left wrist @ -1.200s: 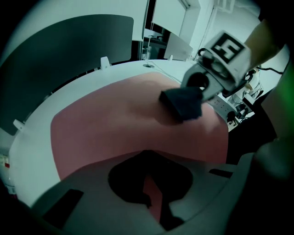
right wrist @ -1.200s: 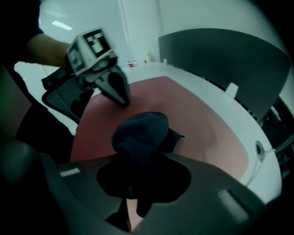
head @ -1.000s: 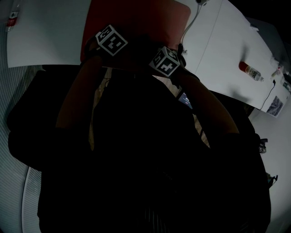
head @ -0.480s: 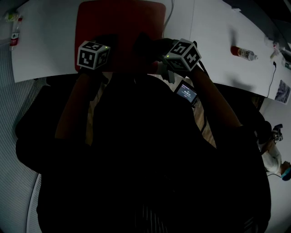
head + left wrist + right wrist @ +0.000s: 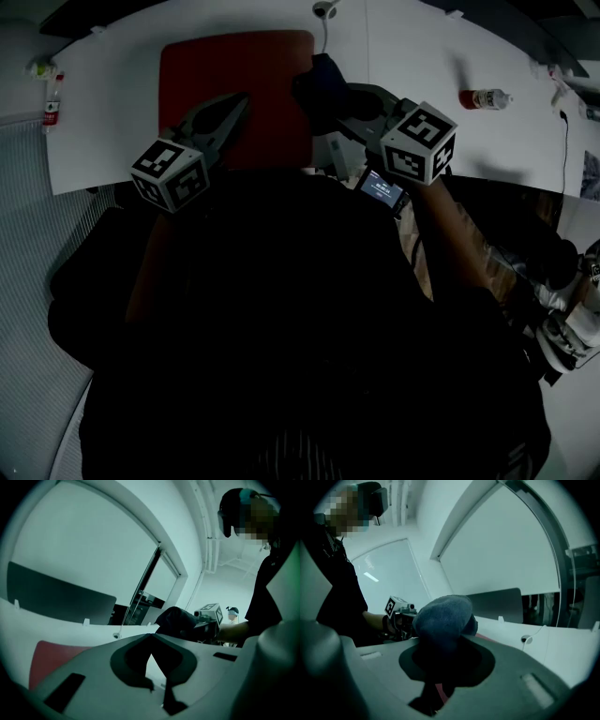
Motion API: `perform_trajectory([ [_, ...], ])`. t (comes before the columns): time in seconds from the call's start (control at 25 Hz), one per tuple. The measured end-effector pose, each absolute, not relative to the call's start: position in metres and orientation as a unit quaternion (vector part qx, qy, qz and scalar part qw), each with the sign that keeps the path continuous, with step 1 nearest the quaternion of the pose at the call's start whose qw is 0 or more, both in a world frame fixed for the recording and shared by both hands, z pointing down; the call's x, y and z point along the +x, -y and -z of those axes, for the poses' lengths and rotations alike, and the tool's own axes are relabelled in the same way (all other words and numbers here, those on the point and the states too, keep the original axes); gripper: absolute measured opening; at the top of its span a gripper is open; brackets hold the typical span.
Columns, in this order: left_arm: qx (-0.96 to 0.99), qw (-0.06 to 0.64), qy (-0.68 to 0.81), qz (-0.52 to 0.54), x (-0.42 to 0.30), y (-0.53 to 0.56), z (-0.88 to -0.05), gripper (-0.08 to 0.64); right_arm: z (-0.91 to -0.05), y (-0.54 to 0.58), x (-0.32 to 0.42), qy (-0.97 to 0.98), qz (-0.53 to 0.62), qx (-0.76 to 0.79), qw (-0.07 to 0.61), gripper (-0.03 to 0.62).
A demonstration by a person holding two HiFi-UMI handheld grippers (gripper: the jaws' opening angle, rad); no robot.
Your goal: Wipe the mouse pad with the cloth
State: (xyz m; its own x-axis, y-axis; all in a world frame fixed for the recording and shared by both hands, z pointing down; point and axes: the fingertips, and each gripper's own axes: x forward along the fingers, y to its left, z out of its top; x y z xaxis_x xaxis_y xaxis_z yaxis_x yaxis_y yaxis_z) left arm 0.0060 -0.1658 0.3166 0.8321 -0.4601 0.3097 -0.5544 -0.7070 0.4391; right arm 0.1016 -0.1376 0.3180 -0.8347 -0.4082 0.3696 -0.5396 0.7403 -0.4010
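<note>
The red mouse pad (image 5: 234,89) lies flat on the white table (image 5: 112,112). My right gripper (image 5: 330,98) is shut on a bunched dark blue cloth (image 5: 317,80), held just above the pad's right edge. In the right gripper view the cloth (image 5: 443,616) bulges out between the jaws and hides their tips. My left gripper (image 5: 239,98) hovers over the pad's near left part, shut with nothing in it. In the left gripper view its tips (image 5: 151,637) meet, with the red pad (image 5: 51,656) below and the cloth (image 5: 176,620) beyond.
A plastic bottle (image 5: 483,97) lies on the table at the right, and a small bottle (image 5: 53,98) stands at the left edge. A cable with a round end (image 5: 323,9) runs off the table's far side. A small lit screen (image 5: 382,187) sits by my right wrist.
Both grippers have drawn apart, the left one moving left and the right one moving right. The head view has swung so that more of the table and pad shows.
</note>
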Motion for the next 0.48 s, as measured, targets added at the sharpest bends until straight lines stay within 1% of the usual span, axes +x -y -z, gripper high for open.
perform_trajectory([
  [0.2,0.943,0.199,0.259,-0.059,0.038,0.157,-0.253,0.008,-0.269,0.139,0.129,0.919,-0.208,0.326,0.078,0.061],
  [0.32,0.955,0.157,0.246,-0.059,0.052,0.15,-0.227,0.008,-0.252,0.132,0.133,0.924,-0.18,0.328,0.074,0.062],
  [0.4,0.958,0.144,0.24,-0.058,0.057,0.147,-0.218,0.008,-0.244,0.129,0.137,0.927,-0.17,0.327,0.069,0.063],
  [0.48,0.959,0.147,0.234,-0.055,0.061,0.144,-0.216,0.008,-0.238,0.128,0.143,0.927,-0.167,0.33,0.06,0.062],
])
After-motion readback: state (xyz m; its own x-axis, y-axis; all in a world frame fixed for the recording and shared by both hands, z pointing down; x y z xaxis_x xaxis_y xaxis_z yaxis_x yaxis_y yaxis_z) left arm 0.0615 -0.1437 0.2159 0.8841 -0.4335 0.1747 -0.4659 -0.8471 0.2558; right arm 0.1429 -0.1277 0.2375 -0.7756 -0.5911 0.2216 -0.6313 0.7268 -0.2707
